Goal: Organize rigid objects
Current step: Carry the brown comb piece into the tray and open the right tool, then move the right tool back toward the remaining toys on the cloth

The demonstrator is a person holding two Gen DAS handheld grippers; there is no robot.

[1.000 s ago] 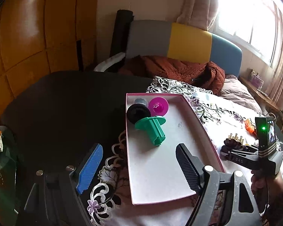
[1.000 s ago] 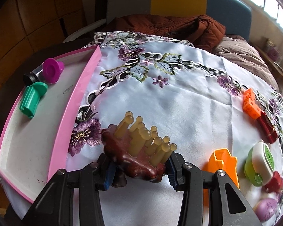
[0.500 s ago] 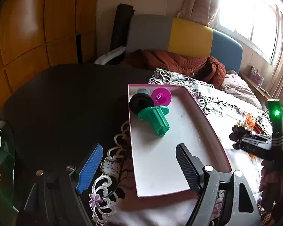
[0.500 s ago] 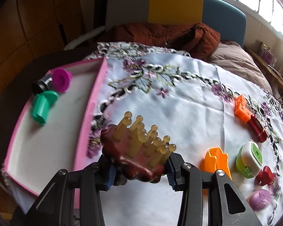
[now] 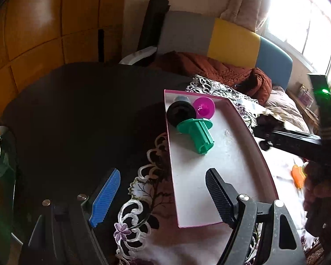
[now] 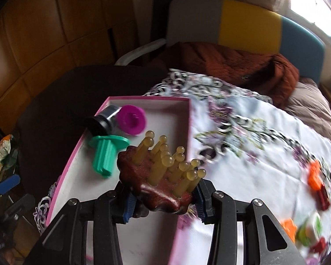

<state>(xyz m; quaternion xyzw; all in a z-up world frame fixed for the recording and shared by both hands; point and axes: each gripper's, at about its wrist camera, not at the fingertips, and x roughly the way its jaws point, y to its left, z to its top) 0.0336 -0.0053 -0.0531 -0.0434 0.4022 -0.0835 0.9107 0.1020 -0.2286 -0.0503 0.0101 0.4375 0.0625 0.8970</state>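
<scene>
Over the shallow pink-rimmed cardboard tray my right gripper is clenched on the dark-red scalp massager with amber prongs. Risk: dropped, it strikes the green flanged plastic spool. My left gripper gapes, empty.

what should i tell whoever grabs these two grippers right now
Right gripper: shut on the brown massage brush, held above the pink tray.
Left gripper: open, holds nothing, by the tray's near end.
Done: green piece, magenta cup and black-capped piece lie in the tray's far end.
Left: set the brush in the tray, then fetch the orange, green and red pieces on the tablecloth.
</scene>
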